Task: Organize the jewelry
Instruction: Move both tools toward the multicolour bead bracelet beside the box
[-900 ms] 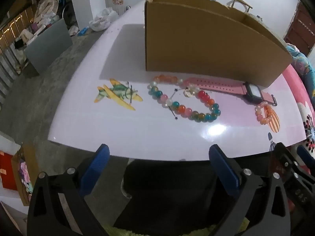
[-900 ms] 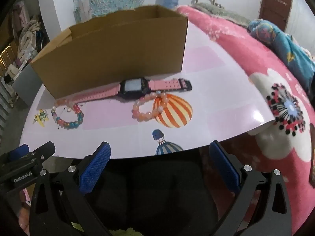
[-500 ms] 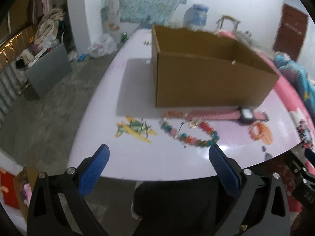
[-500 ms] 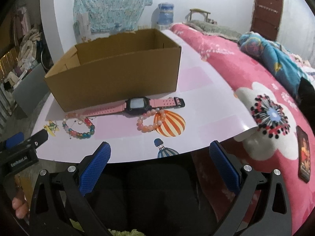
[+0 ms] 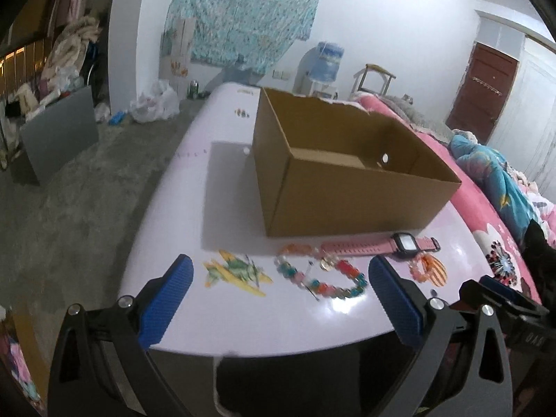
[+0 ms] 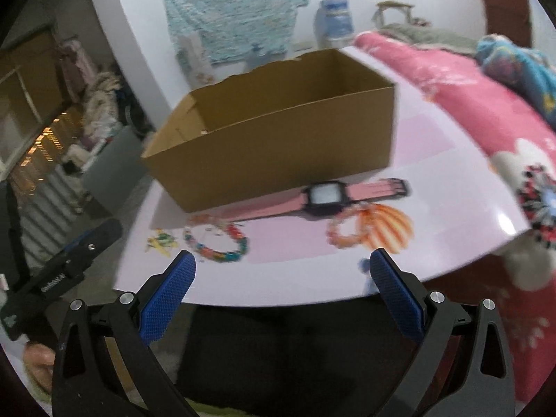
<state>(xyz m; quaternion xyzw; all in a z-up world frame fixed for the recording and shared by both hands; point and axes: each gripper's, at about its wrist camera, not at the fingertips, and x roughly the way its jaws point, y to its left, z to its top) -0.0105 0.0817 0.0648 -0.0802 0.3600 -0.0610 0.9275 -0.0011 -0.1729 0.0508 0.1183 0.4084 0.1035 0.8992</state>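
Note:
An open brown cardboard box (image 5: 351, 187) (image 6: 278, 146) stands on a white table (image 5: 180, 208). In front of it lie a multicoloured bead bracelet (image 5: 323, 279) (image 6: 217, 243), a pink watch with a black face (image 5: 403, 243) (image 6: 325, 196) and a small peach bead bracelet (image 5: 418, 271) (image 6: 342, 232). My left gripper (image 5: 278, 281) is open and empty above the table's near edge, in front of the multicoloured bracelet. My right gripper (image 6: 279, 271) is open and empty, also over the near edge. The box's inside looks empty where it shows.
A pink floral bed (image 6: 469, 87) runs along the table's right side. A grey board (image 5: 59, 139) and clutter stand on the floor at the left. Printed pictures of a plane (image 5: 236, 272) and a balloon (image 6: 389, 226) are on the tabletop.
Both grippers have risen and moved forward over the table's near edge, so the box's inside now shows. Both stay open. The jewelry has not moved.

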